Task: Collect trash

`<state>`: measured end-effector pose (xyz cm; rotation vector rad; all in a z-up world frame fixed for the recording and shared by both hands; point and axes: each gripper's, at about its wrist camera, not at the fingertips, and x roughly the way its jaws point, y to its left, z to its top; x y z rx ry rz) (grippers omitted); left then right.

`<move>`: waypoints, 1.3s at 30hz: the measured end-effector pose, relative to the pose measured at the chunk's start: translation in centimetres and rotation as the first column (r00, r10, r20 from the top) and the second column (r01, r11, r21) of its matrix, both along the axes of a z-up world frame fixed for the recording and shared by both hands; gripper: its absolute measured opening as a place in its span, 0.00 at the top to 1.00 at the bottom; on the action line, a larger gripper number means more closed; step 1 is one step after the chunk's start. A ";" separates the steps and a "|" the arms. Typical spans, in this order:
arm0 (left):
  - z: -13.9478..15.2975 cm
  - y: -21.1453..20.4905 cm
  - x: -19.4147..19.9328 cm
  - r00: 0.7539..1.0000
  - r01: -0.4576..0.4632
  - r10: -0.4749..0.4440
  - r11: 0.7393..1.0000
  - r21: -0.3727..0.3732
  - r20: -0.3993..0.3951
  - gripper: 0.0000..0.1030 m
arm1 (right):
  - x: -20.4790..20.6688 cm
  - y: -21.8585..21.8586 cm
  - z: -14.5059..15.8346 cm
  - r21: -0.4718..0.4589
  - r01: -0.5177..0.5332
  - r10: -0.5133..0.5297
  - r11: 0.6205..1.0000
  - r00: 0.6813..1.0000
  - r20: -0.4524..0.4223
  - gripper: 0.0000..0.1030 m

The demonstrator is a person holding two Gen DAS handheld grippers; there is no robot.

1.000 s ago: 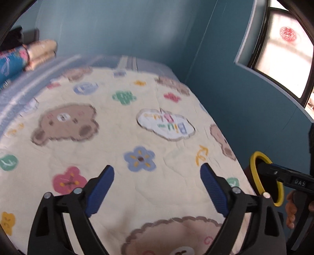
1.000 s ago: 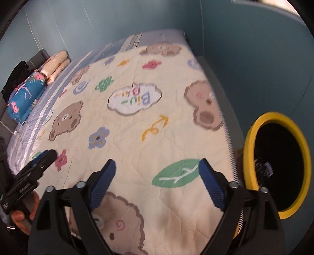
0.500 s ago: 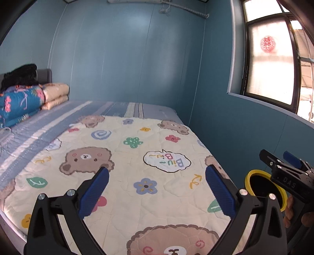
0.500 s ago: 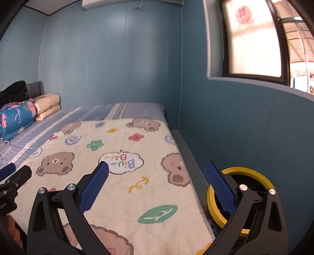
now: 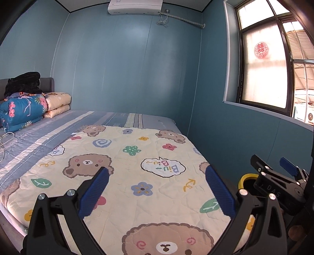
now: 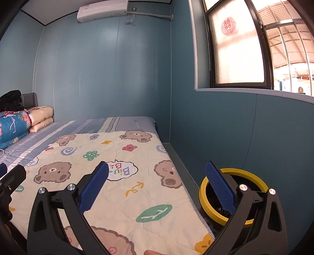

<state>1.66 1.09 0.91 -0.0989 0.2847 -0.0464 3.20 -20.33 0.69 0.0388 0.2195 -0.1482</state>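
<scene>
A cream quilt printed with brown bears, blue, green and pink flowers, green leaves and a white speech cloud covers the bed, over a blue-and-white striped sheet. At the head edge lie a blue floral bundle, a peach folded blanket and a black garment. Teal walls carry a white air conditioner. A yellow-rimmed black bin stands beside the bed. Both hand-held grippers show blue pads on black frames.
</scene>
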 end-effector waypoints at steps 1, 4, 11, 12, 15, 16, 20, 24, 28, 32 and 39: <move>0.0 0.1 0.1 1.000 0.003 -0.003 1.000 -0.004 -0.002 0.08 | -0.1 -0.1 0.0 0.003 -0.001 0.001 1.000 1.000 -0.001 0.08; -0.1 0.1 0.1 1.000 0.002 -0.002 1.000 -0.009 -0.003 0.08 | -0.3 -0.1 -0.1 0.008 0.001 -0.001 1.000 1.000 -0.001 0.08; -0.2 -0.2 0.0 1.000 0.008 -0.008 1.000 -0.007 0.001 0.08 | -0.1 -0.2 -0.4 0.016 -0.001 0.001 1.000 1.000 -0.005 0.08; -0.2 -0.2 0.0 1.000 0.010 -0.010 1.000 -0.006 0.000 0.08 | 0.0 -0.2 -0.5 0.017 -0.001 0.001 1.000 1.000 -0.006 0.08; -0.3 -0.3 0.0 1.000 0.016 -0.017 1.000 -0.012 -0.006 0.08 | 0.0 -0.2 -0.6 0.016 -0.003 0.003 1.000 1.000 -0.012 0.08; -0.3 -0.3 0.0 1.000 0.017 -0.017 1.000 -0.012 -0.007 0.08 | 0.0 -0.2 -0.6 0.016 -0.003 0.003 1.000 1.000 -0.013 0.08; -0.3 -0.2 0.0 1.000 0.018 -0.018 1.000 -0.012 -0.008 0.08 | 0.0 -0.3 -0.7 0.021 -0.004 0.004 1.000 1.000 -0.014 0.08; -0.3 -0.3 0.0 1.000 0.021 -0.021 1.000 -0.009 -0.006 0.08 | 0.2 -0.2 -0.7 0.023 -0.004 0.004 1.000 1.000 -0.019 0.08; -0.3 -0.3 0.1 1.000 0.024 -0.024 1.000 -0.013 -0.008 0.08 | 0.2 -0.2 -0.7 0.025 -0.002 0.003 1.000 1.000 -0.021 0.08; -0.3 -0.4 0.1 1.000 0.024 -0.024 1.000 -0.012 -0.009 0.08 | 0.2 -0.3 -0.7 0.028 0.000 0.001 1.000 1.000 -0.019 0.08; -0.4 -0.5 0.1 1.000 0.028 -0.028 1.000 -0.013 -0.009 0.08 | 0.3 -0.3 -0.7 0.029 0.000 0.001 1.000 1.000 -0.020 0.08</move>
